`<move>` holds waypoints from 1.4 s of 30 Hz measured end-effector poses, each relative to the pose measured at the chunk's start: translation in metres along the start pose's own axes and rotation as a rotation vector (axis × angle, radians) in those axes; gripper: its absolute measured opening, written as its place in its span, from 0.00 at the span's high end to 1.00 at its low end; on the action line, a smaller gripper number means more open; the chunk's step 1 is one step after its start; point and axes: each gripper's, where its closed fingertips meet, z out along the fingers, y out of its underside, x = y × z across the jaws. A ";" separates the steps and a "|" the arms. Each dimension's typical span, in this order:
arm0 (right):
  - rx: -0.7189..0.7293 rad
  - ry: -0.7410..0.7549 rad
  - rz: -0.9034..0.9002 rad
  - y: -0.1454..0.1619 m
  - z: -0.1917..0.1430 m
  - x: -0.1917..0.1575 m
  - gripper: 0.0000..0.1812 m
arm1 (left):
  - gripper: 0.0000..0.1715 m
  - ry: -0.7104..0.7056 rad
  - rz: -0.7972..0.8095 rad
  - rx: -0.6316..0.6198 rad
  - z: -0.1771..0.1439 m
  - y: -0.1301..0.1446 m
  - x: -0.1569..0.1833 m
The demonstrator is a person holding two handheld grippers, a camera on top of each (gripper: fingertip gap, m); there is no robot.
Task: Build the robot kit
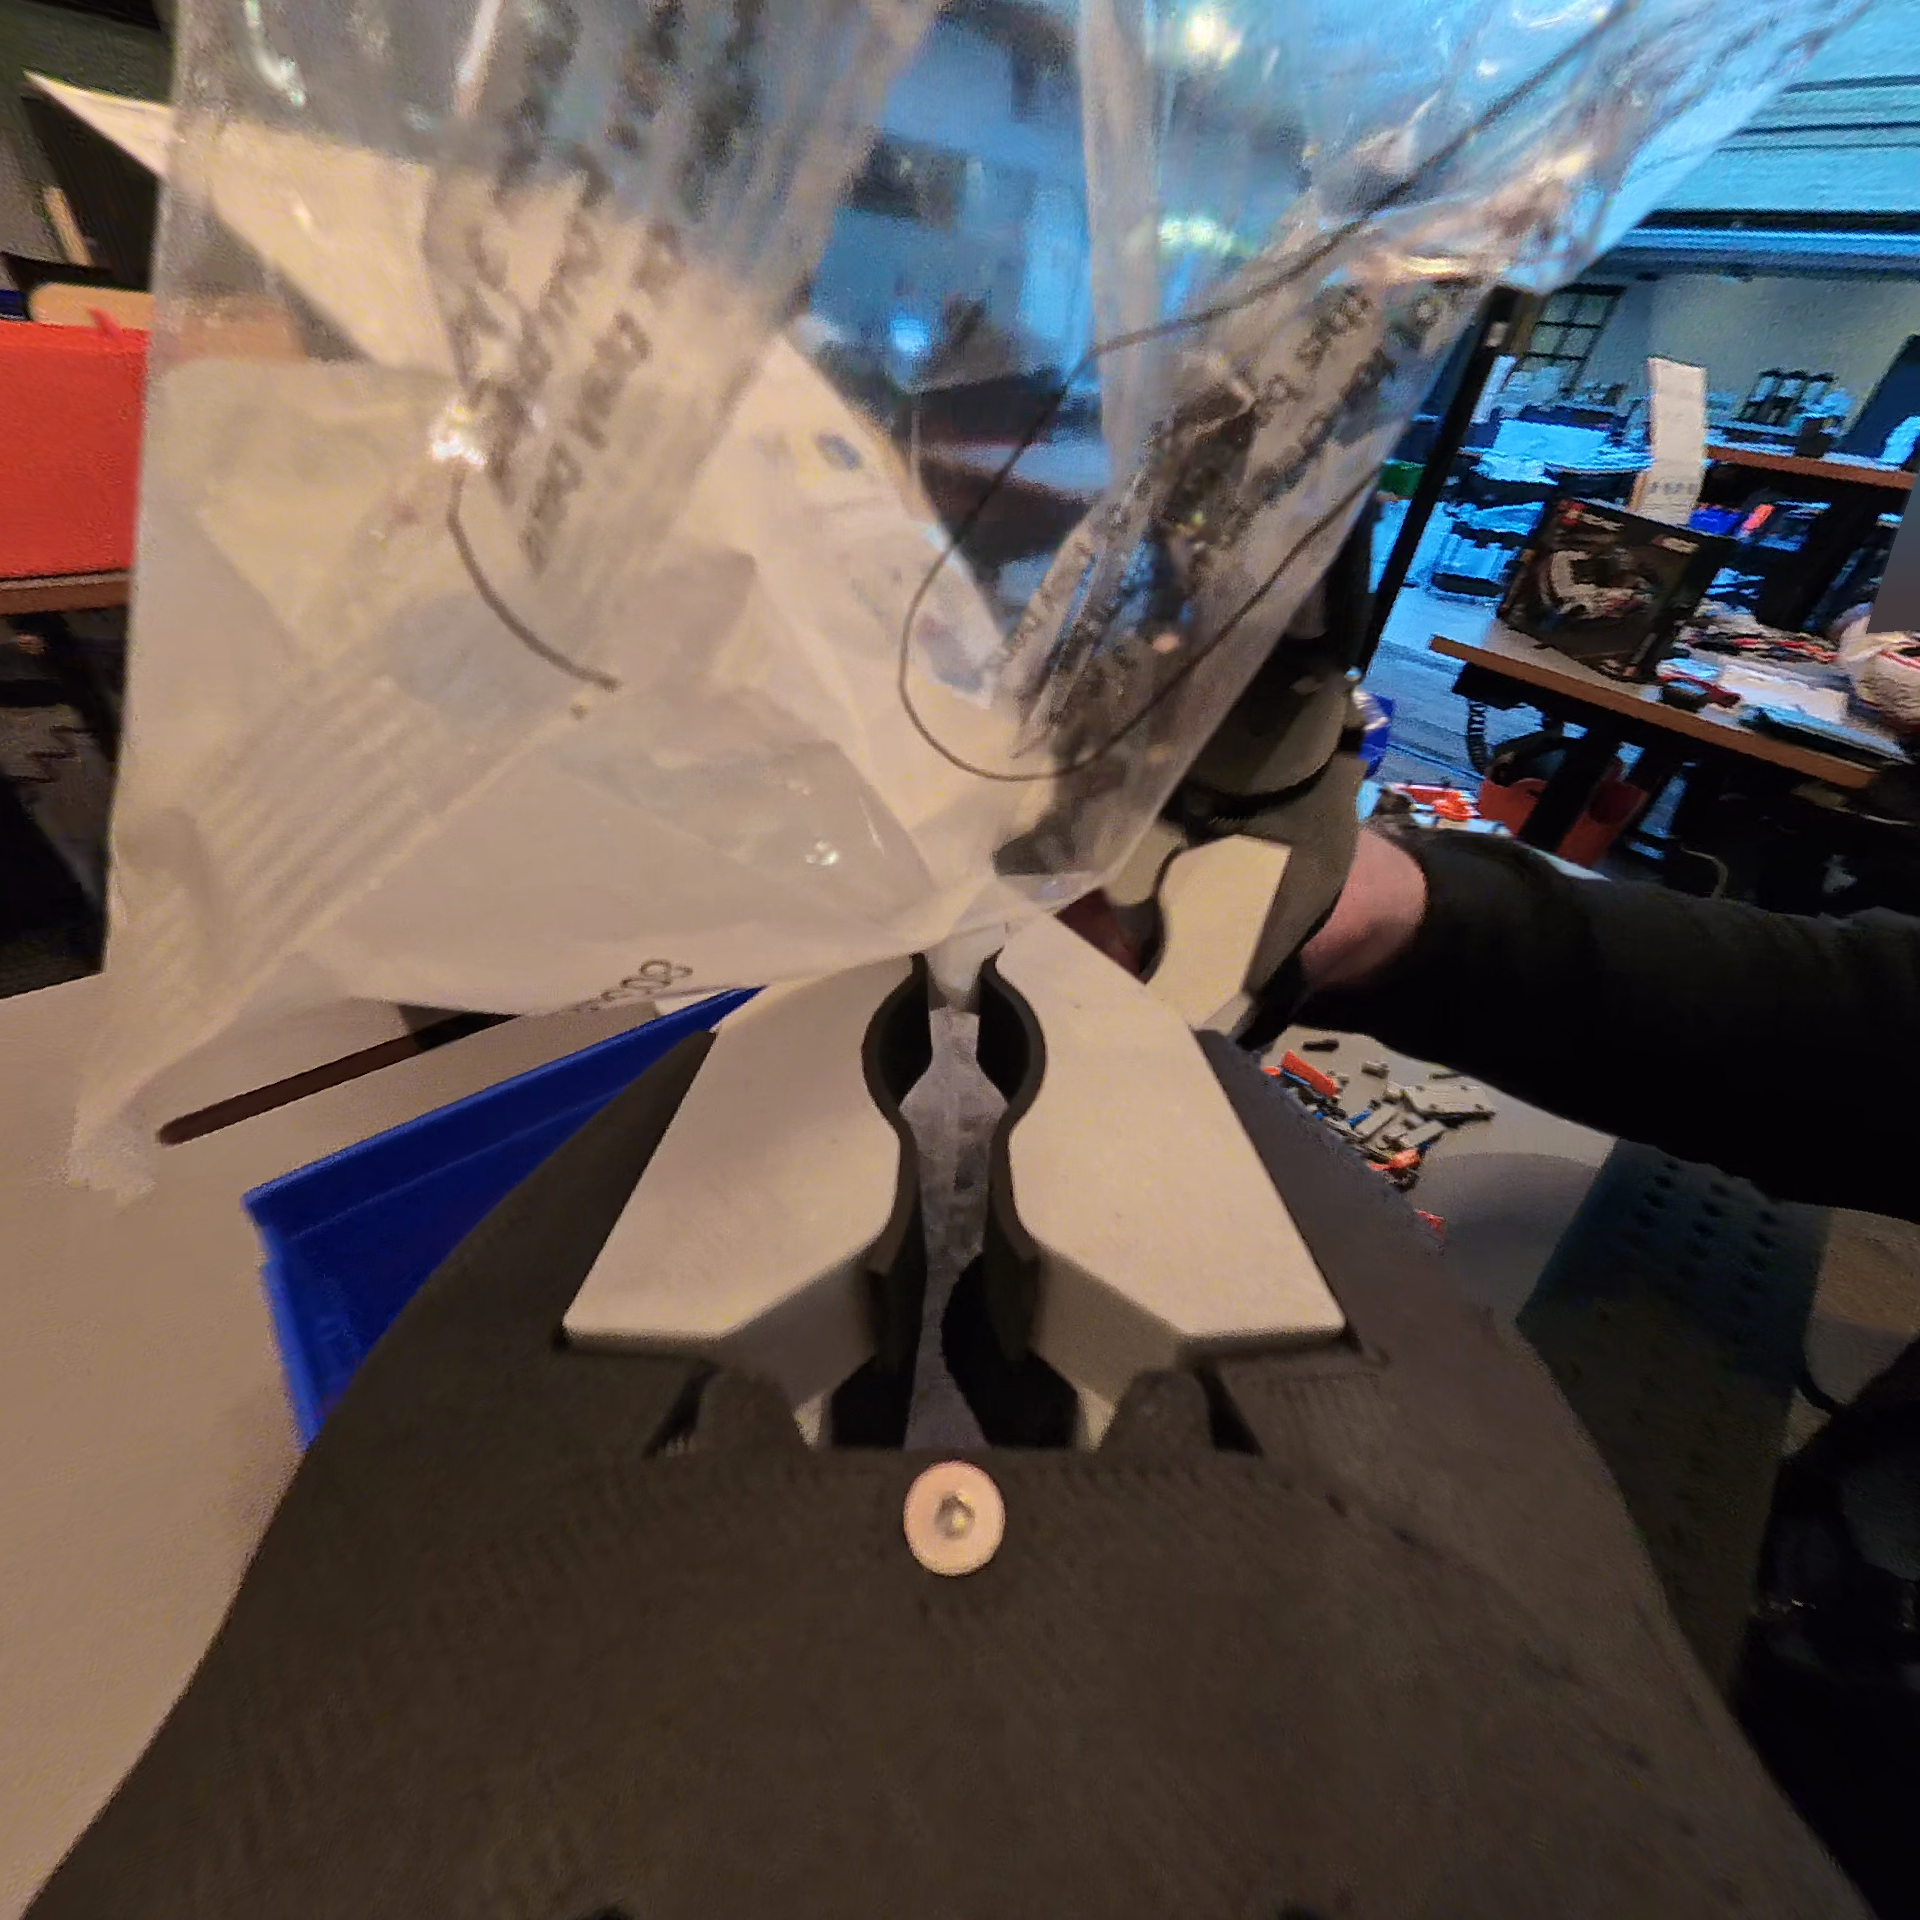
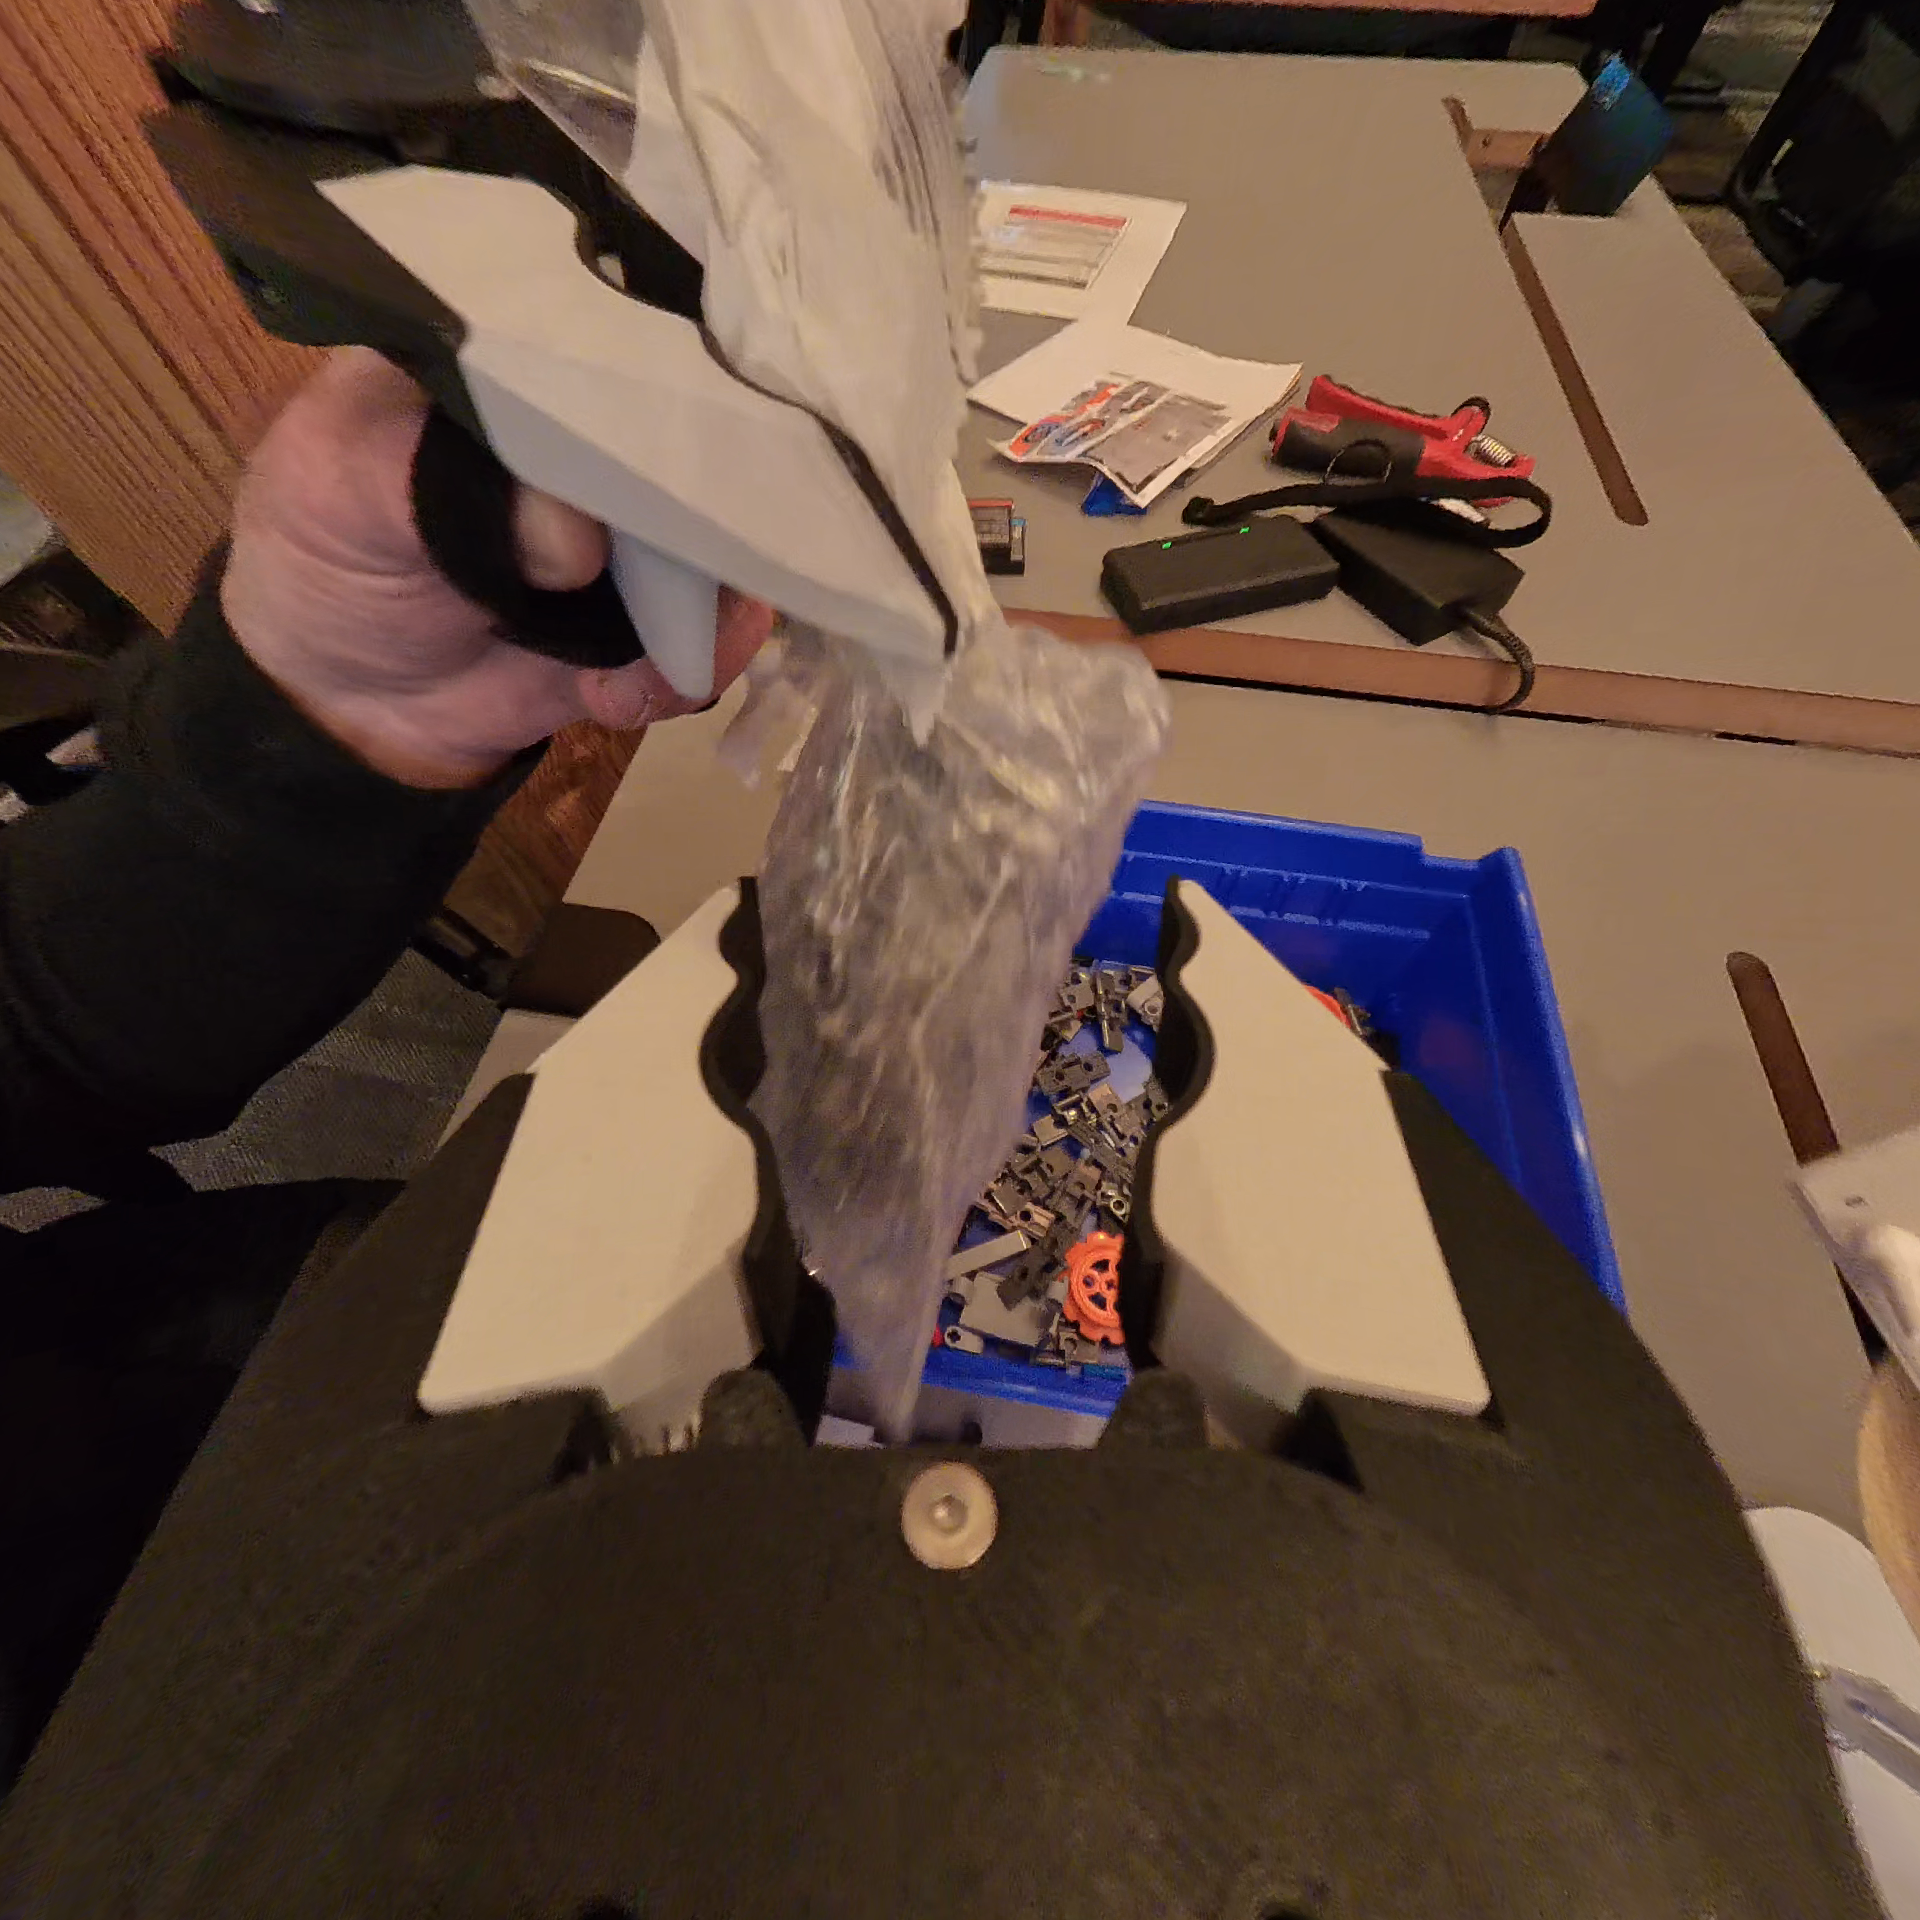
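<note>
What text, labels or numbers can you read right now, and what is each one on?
I won't transcribe writing, and none of it is clearly legible anyway.
Clear plastic bag, pinched in the left gripper: black print, motion-blurred.
Printed sheets on the grey table: too small.
Blue bin: raised marking on the inner wall, too faint.
Dark box on the far bench: too small.

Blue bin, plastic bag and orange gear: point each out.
blue bin [image 2: 1455, 997], right wrist view, inner far wall.
plastic bag [image 2: 914, 935], right wrist view, crumpled middle.
orange gear [image 2: 1096, 1286], right wrist view, its hub.
</note>
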 end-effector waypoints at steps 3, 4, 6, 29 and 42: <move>-0.016 -0.020 0.025 0.003 0.013 -0.005 0.76 | 1.00 0.027 -0.010 0.000 0.012 0.001 0.007; -0.012 -0.016 0.041 0.004 0.014 -0.005 0.80 | 1.00 0.013 -0.014 0.002 0.014 0.002 0.005; -0.004 0.052 0.029 0.007 0.013 -0.002 0.81 | 1.00 -0.043 -0.050 0.033 0.013 0.000 -0.007; 0.032 0.045 0.044 0.028 -0.038 -0.017 0.83 | 1.00 -0.062 -0.083 0.020 0.006 0.009 -0.030; -0.130 -0.007 -0.099 0.047 -0.101 -0.019 0.83 | 1.00 0.204 0.107 -0.178 -0.005 0.032 0.019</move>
